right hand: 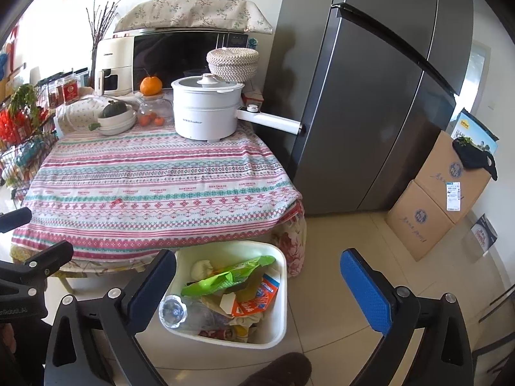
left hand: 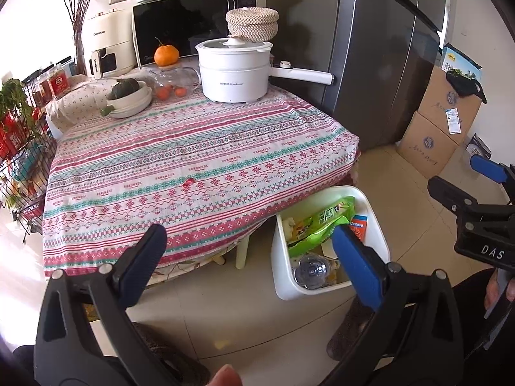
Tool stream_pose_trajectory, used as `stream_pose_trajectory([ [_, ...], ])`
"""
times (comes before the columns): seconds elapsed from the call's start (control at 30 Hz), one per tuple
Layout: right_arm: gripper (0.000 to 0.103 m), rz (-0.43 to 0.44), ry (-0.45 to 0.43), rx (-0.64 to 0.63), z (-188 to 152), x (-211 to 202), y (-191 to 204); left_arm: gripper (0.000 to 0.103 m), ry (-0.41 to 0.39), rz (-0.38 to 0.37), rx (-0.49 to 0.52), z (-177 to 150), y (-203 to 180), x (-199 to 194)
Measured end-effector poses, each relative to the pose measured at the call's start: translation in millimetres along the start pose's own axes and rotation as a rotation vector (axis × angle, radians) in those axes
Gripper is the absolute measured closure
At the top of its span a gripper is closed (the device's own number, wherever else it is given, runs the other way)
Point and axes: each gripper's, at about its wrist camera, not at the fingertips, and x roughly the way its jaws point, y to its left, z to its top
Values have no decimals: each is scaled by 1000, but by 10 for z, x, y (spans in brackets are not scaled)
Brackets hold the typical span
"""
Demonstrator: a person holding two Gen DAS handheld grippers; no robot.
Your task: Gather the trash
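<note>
A white trash bin (left hand: 379,225) (right hand: 283,305) stands on the floor at the table's front right corner. It holds a green wrapper (left hand: 322,222) (right hand: 225,278), a clear plastic bottle (left hand: 312,270) (right hand: 180,313), an orange packet (right hand: 257,299) and other scraps. A small red scrap (left hand: 187,184) (right hand: 115,203) lies on the patterned tablecloth (left hand: 193,148) (right hand: 161,186). My left gripper (left hand: 254,251) is open and empty, in front of the table edge and bin. My right gripper (right hand: 260,283) is open and empty, above the bin; it also shows in the left wrist view (left hand: 460,180).
At the table's back stand a white electric pot (left hand: 235,70) (right hand: 206,112), a woven basket (left hand: 252,24), an orange (left hand: 166,54), a glass jar (left hand: 173,80), stacked bowls with a squash (left hand: 128,96). A grey fridge (right hand: 370,96), cardboard boxes (right hand: 441,193) on the right, wire rack (left hand: 19,148) left.
</note>
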Motion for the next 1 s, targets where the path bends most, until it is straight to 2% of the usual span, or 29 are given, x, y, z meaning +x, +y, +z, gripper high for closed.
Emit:
stream_pose_trajectory([
  [0.17,0,-21,-10,3,7,-26,-25,1,7,-7,-4,-4,9,14],
  [1.0,0,-14,-20,-11,13,-21,-25,1,13,-31,-6,-5,-12,17],
])
